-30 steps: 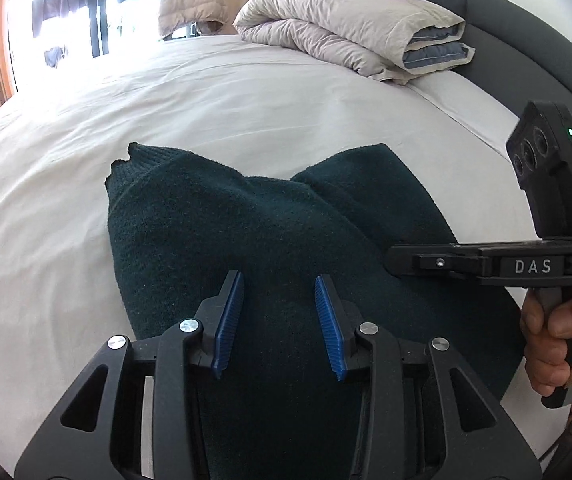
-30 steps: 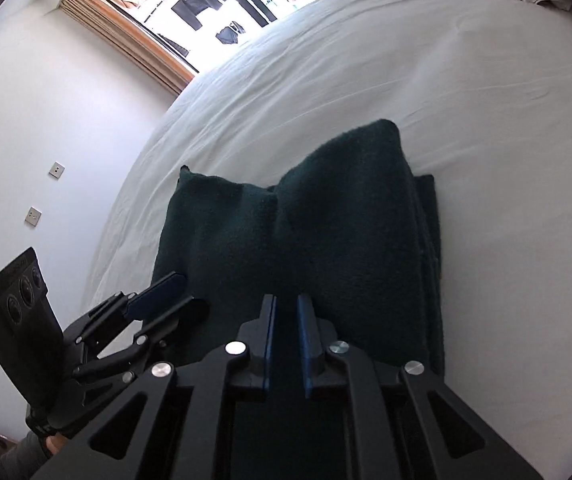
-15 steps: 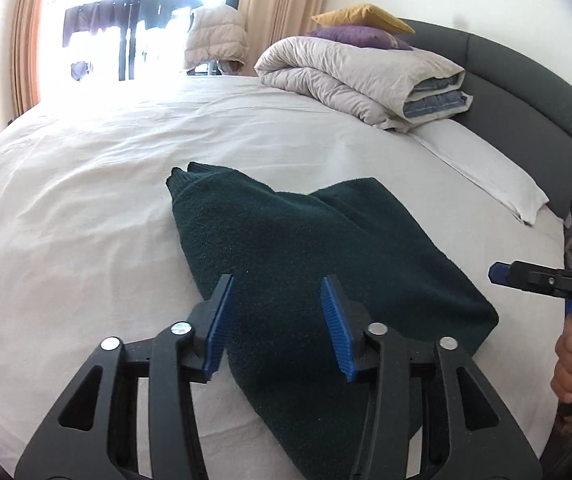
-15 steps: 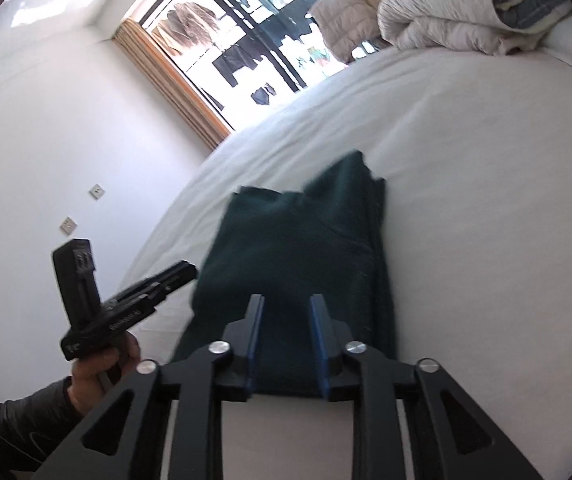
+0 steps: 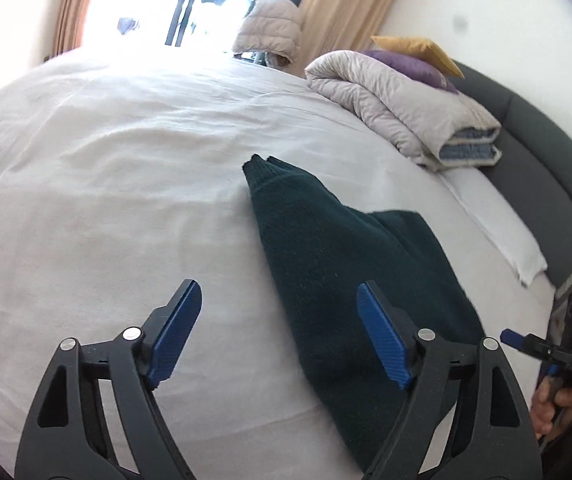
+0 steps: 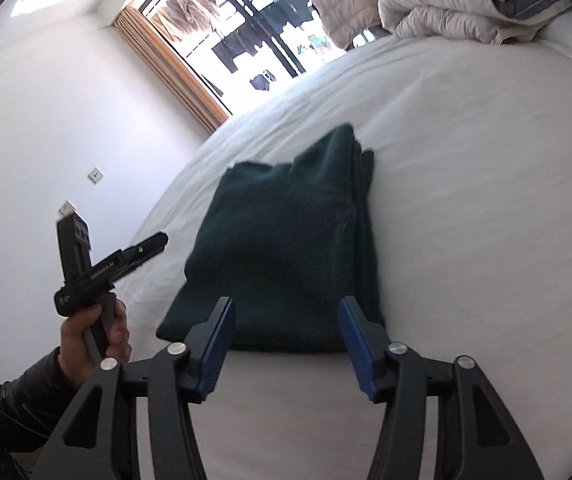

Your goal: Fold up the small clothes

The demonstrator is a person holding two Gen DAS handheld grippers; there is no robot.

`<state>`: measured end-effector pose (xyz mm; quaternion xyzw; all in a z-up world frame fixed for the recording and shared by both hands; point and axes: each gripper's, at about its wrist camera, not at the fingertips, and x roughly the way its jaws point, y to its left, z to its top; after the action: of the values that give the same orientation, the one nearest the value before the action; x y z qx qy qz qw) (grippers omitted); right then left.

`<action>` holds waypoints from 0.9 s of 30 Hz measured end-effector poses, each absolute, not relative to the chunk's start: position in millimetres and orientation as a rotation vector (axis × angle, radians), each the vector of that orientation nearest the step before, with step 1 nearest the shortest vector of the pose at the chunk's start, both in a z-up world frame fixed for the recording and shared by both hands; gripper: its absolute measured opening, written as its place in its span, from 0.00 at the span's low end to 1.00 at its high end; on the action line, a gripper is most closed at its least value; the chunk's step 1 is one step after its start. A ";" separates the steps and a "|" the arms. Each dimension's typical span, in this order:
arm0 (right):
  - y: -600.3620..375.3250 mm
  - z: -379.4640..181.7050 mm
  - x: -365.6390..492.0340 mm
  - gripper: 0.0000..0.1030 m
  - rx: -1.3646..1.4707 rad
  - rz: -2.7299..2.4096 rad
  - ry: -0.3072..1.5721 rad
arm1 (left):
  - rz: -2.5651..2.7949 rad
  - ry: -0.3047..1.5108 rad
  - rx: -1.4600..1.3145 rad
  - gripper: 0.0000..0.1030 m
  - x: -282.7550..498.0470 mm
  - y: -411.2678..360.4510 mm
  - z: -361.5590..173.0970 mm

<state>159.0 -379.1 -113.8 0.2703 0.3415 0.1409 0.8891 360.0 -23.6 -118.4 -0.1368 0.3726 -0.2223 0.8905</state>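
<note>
Both tongs (image 5: 278, 332) (image 6: 286, 344) have spread and withdrawn; folded green garment (image 6: 290, 248) lies just ahead.

A white bed (image 5: 126, 184) carries a folded duvet (image 5: 402, 108) with two cushions (image 5: 414, 62) on top. A window (image 6: 246, 28) stands beyond, a jacket (image 5: 268, 32) beside it.

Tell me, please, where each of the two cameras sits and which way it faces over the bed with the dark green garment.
Left wrist: on the left gripper, jaws open, facing across the bed toward the window and headboard; the right hand shows at the right edge.
Right wrist: on the right gripper, jaws open, facing the window; the left hand shows at left.
Shared: the folded dark green garment, the folded duvet.
</note>
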 end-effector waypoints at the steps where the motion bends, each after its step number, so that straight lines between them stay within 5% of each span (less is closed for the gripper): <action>1: -389.0 -111.1 167.4 0.75 0.593 0.268 0.708 | -0.460 0.807 -0.320 0.79 368.1 -21.0 -119.8; 9: -405.0 -166.1 284.4 0.73 0.755 0.250 0.989 | -0.631 1.147 -0.429 0.79 406.9 -80.0 -165.5; 11: -395.7 -167.8 296.0 0.74 0.719 0.267 0.978 | -0.620 1.111 -0.411 0.79 409.0 -89.2 -166.1; 12: -391.8 -167.4 299.9 0.69 0.711 0.276 0.982 | -0.610 1.114 -0.431 0.79 411.6 -90.5 -167.3; 13: -387.8 -170.1 303.7 0.50 0.724 0.293 1.004 | -0.600 1.115 -0.447 0.77 413.9 -90.9 -167.4; 14: -382.8 -174.0 306.9 0.39 0.736 0.306 1.032 | -0.594 1.120 -0.445 0.65 415.7 -91.9 -166.9; 18: -364.9 -160.7 302.1 0.30 0.684 0.252 1.019 | -0.618 1.122 -0.439 0.40 416.5 -88.1 -159.9; 27: -278.7 -80.1 275.5 0.26 0.589 0.332 0.931 | -0.601 1.051 -0.433 0.37 376.5 -9.7 -93.9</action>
<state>275.5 -278.7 -80.1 0.2787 0.4404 0.1570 0.8389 376.5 -9.7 -93.9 -0.2021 0.4901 -0.2802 0.8003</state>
